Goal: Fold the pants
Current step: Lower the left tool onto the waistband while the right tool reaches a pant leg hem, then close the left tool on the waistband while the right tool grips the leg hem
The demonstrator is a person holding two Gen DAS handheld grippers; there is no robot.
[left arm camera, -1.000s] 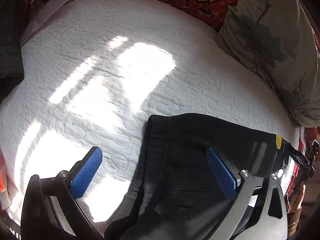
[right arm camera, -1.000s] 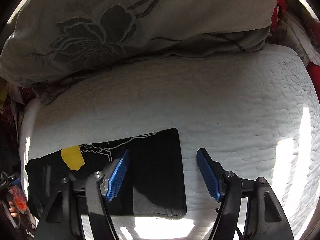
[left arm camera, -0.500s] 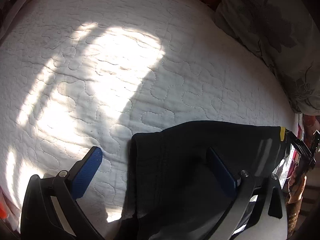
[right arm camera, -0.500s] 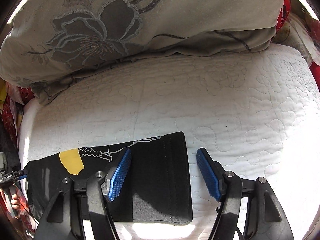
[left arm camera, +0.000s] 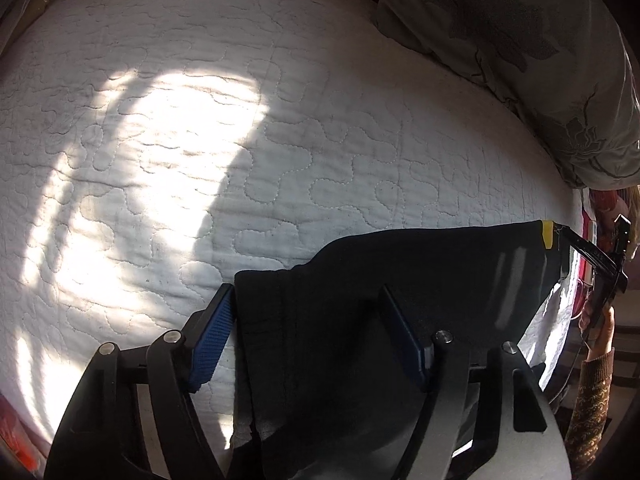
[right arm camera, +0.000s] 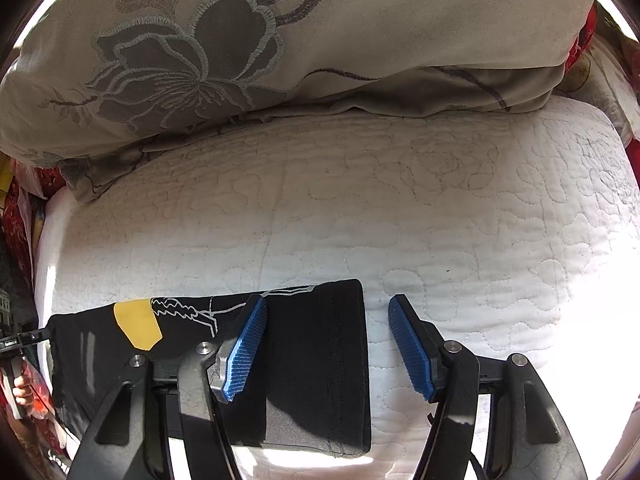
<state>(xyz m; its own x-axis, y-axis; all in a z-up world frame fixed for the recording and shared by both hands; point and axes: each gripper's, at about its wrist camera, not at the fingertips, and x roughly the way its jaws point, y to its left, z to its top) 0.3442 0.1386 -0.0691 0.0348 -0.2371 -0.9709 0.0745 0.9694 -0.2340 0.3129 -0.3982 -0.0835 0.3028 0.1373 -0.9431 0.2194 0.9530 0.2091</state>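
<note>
Through the left wrist camera, your left hand-held gripper [left arm camera: 308, 336] pointed down at the waist end of the black pants [left arm camera: 420, 280], which lay flat on the white quilted bed [left arm camera: 280, 140] near its front edge. Its jaws had just been closing and stood partly apart, straddling the edge of the cloth: the left pad sat over the quilt just beside the fabric, the right pad over the fabric, and neither visibly pinched it. A patch of sun fell on the quilt to the left, and a grey flowered pillow [left arm camera: 540, 60] lay at the upper right. At the far right edge, your other hand held its tool beyond the pants' yellow patch [left arm camera: 547, 234]. Through the right wrist camera, your right hand-held gripper [right arm camera: 326, 344] hung over the hem end of the pants [right arm camera: 320, 360]. Its jaws had also just been closing and were half apart, the left pad above the cloth and the right pad above bare quilt [right arm camera: 440, 220], gripping nothing. The yellow patch [right arm camera: 138, 328] and a white line print showed left of the pads, with the pillow [right arm camera: 280, 40] behind.
</note>
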